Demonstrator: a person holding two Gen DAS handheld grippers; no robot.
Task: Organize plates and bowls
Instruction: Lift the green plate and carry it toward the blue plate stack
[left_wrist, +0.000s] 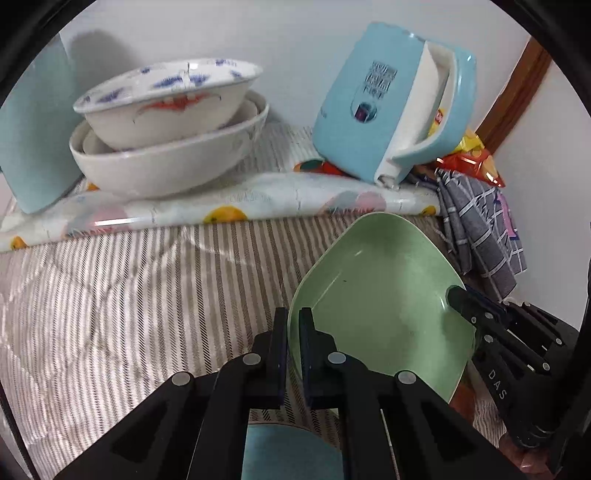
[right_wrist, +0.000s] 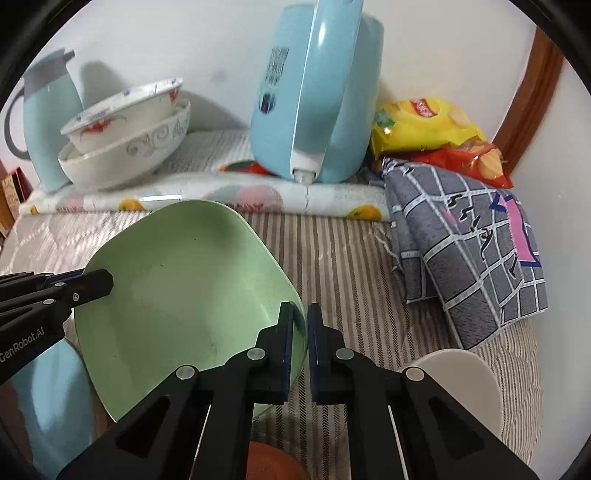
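Green plate (right_wrist: 184, 295) gripped on opposite rims, one of your grippers on each side, raised at a tilt over the striped cloth (left_wrist: 129, 295).

Your left gripper (left_wrist: 293, 314) is clenched on the plate's left edge, one finger inside the rim and one outside; your right gripper (right_wrist: 300, 314) is clamped the same way on the right edge. Bare striped cloth lies to the left of the plate in the left view and between plate and grey checked towel (right_wrist: 472, 258) in the right view. Behind, across the folded fruit-print sheet (left_wrist: 229, 206), stand the stacked white bowls (left_wrist: 166, 147) and the tipped blue kettle (left_wrist: 388, 110), well apart from the plate. Below the plate sit a blue dish (right_wrist: 48, 406) and, to its right, a cream bowl (right_wrist: 461, 380), both partly hidden.
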